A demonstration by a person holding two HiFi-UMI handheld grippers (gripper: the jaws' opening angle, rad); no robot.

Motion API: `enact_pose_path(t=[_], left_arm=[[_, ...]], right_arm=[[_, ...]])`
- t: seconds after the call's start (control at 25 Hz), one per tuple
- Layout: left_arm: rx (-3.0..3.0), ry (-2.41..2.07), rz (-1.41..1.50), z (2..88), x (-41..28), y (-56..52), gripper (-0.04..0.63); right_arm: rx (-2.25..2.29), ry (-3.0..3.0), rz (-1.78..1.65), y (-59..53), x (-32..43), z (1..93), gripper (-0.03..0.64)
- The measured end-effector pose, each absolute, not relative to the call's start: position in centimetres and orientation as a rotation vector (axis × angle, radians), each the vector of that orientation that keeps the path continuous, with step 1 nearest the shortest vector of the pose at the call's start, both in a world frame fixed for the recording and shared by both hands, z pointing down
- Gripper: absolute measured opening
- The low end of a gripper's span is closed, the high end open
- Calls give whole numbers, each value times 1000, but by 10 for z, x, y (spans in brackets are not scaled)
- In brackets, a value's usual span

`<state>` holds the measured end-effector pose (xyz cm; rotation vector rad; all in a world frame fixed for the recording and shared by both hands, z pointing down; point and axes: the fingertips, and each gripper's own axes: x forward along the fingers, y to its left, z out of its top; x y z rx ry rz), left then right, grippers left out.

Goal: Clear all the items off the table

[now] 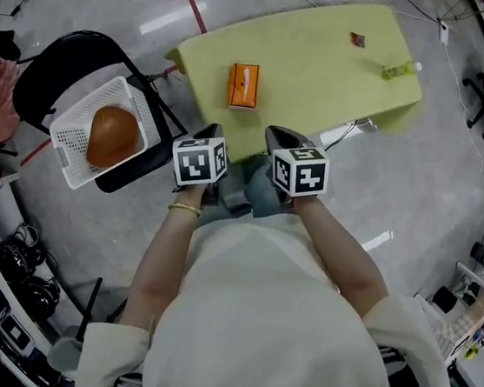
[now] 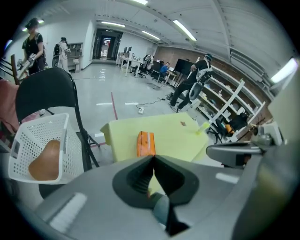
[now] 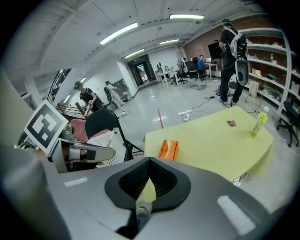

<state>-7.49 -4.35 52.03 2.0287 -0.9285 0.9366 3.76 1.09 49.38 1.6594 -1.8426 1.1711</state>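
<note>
Left tool (image 2: 153, 157) and right tool (image 3: 149, 160): jaws of each were closed tip to tip with nothing between them, and the two were held side by side just short of the worktop's (image 1: 325, 85) near edge. An orange box (image 1: 244, 85) lay near the worktop's near left corner. A small dark item (image 1: 357, 39) sat toward the far edge, and a green bottle (image 1: 399, 71) stood by the right edge. Off the left edge, a white basket (image 1: 67, 136) on a black chair (image 1: 47, 68) held a brown object (image 1: 112, 136).
</note>
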Motion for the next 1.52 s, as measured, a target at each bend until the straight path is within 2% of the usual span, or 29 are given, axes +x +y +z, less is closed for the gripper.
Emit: enact_pose_path(t=[0.28,0.48,0.96,1.36,1.52], left_arm=[[1982,-943,1030,552,-46,-68,11],[1959,-941,1063,586,-26,-87,60],[1875,-941,1126,670,6,-112,268],[1796,-912,1150,729,31,-119,493],[1766,-911,1159,746,38,-121,525]], right_arm=[[1594,-1861,1180,-11,57,519,-2],[1534,-1859,1197,-25,73,546,-2],[1445,-1840,1254,-43,100,603,-2],[1412,-1839,1334,-56,112,637,-2],[1395,-1833,1349,-55,120,648,-2]])
